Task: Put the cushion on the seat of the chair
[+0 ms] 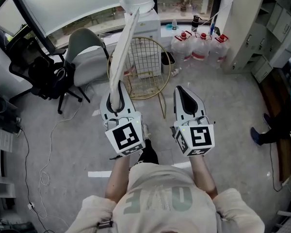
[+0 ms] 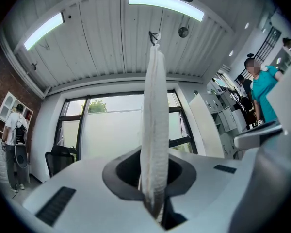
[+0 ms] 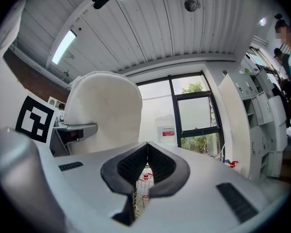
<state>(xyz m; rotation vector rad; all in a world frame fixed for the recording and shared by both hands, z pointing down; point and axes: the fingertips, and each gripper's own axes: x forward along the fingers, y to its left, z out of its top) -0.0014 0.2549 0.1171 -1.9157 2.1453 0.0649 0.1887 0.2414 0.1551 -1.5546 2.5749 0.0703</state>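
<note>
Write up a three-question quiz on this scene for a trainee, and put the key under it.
1. What is clamped in the left gripper?
A) a cup
B) the white cushion
C) nothing
2. True or false: the right gripper has its jaws spread wide around a thing.
3. Is the cushion on the seat of the wire chair yet? Answer yes or no, and say where it is.

Key
1. B. The cushion stands on edge, rising from the closed jaws.
2. False. Its jaws meet at the tips with nothing between them.
3. No. It is held upright in the left gripper, and the chair stands on the floor ahead.
</note>
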